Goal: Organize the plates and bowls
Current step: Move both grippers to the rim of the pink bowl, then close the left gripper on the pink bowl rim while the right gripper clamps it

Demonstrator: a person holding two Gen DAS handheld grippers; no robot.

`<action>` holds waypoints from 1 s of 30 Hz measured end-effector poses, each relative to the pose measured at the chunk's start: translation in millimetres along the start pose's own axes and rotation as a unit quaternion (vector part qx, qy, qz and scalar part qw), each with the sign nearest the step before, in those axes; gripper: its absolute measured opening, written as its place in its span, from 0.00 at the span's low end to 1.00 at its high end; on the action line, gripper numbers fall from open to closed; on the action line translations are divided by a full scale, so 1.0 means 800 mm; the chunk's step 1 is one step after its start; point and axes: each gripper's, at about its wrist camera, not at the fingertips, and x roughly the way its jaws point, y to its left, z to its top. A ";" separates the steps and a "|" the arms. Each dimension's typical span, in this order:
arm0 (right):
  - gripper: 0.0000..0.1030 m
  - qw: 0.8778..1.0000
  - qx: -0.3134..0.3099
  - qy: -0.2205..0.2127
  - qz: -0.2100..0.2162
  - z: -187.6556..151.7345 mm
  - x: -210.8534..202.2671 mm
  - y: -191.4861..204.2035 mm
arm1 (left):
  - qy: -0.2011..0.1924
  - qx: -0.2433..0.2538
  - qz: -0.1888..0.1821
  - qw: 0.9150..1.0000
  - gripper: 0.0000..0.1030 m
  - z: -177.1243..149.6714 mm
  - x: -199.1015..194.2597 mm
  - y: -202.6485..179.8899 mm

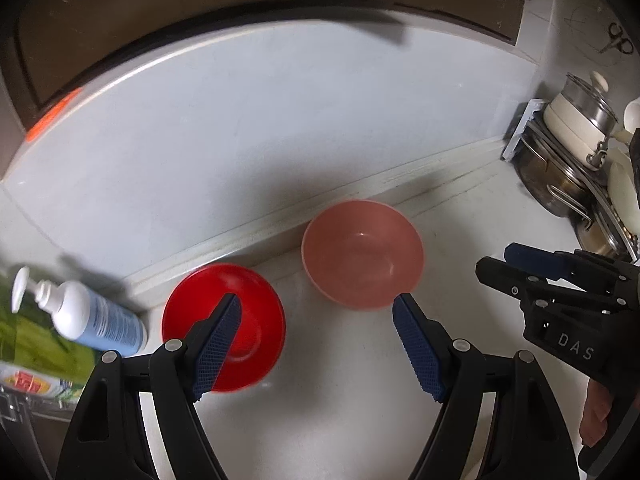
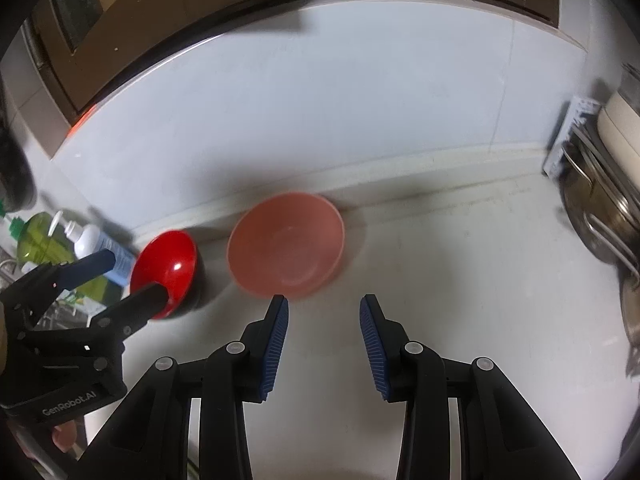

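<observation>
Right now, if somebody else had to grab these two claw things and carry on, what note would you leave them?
Left gripper: open, empty, hanging above the counter between the two bowls.
Right gripper: open, narrower than the left, empty, just in front of the pink bowl.
Things: red bowl and pink bowl sit side by side, upright, by the back wall, apart from each other. A rack of pots stands at the far right, a pump bottle at the left.
Done: nothing stacked or put away that I can see.
Left: pick up both bowls and organize them; no plates in view.
</observation>
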 end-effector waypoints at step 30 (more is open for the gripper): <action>0.28 0.993 0.074 0.088 0.012 0.046 0.127 -0.021 | 0.102 -0.014 -0.055 0.993 0.32 0.044 0.150 0.008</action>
